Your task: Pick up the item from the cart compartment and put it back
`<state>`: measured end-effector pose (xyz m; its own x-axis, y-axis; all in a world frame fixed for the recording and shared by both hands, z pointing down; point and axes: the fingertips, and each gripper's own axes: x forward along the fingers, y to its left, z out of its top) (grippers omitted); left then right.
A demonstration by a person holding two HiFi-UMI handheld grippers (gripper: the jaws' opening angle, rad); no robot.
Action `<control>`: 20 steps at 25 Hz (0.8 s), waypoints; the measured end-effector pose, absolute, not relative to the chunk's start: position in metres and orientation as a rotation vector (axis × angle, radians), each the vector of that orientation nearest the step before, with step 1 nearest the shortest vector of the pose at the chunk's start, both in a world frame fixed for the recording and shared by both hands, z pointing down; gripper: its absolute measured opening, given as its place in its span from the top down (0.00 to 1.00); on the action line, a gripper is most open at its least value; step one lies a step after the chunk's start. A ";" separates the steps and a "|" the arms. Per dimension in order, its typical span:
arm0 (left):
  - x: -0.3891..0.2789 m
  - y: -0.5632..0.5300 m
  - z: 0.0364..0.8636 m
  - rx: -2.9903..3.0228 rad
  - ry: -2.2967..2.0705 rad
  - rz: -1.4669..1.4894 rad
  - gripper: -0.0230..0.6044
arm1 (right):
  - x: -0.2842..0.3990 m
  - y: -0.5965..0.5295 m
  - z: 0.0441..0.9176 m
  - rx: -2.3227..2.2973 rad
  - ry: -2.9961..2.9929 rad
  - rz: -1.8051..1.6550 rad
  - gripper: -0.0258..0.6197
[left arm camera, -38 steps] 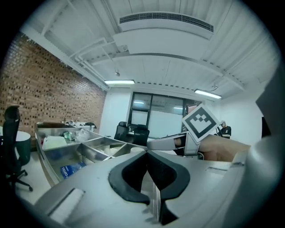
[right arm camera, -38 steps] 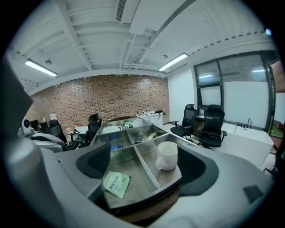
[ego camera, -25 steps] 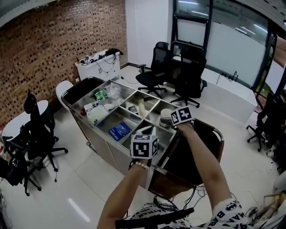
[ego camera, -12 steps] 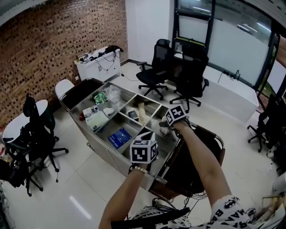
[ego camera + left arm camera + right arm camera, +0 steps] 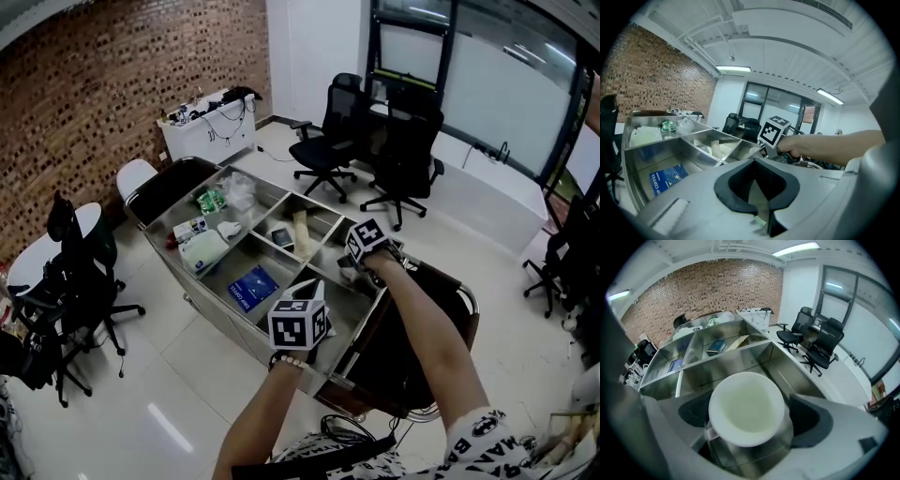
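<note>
Head view: the right gripper (image 5: 352, 265) dips into the cart's (image 5: 217, 309) near corner compartment, and the left gripper (image 5: 306, 298) hovers over the next one.

Left gripper view: jaws together, nothing between them.

Right gripper view: jaws wide, having just been closing, astride a white cup (image 5: 746, 408) (pads not pressing yet) on the compartment floor.

Brick wall (image 5: 112, 84) left; glossy white floor (image 5: 187, 394); black office chairs (image 5: 323, 150); glazed partition (image 5: 487, 84) behind.

Steel cart (image 5: 230, 319) holds a blue packet (image 5: 253, 284), white cup (image 5: 746, 408) and, seemingly, a jug (image 5: 202, 251).
</note>
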<state>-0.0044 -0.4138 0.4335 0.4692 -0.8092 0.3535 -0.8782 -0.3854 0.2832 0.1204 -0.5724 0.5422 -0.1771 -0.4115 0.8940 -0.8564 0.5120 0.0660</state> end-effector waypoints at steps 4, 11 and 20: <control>-0.003 -0.414 0.428 2.304 -1.411 0.201 0.96 | 0.117 -0.569 0.543 1.034 -1.790 0.606 0.28; -0.004 -0.414 0.426 2.314 -1.417 0.188 0.96 | 0.116 -0.571 0.542 1.035 -1.816 0.583 0.29; -0.003 -0.410 0.429 2.329 -1.418 0.200 0.96 | 0.112 -0.563 0.466 1.150 -2.022 0.419 0.29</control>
<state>-0.0029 -0.4101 0.4294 0.4741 -0.8184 0.3248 -0.8762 -0.4023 0.2652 0.1118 -0.5632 0.4658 -0.3067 -0.5882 0.7483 -0.8373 0.5407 0.0818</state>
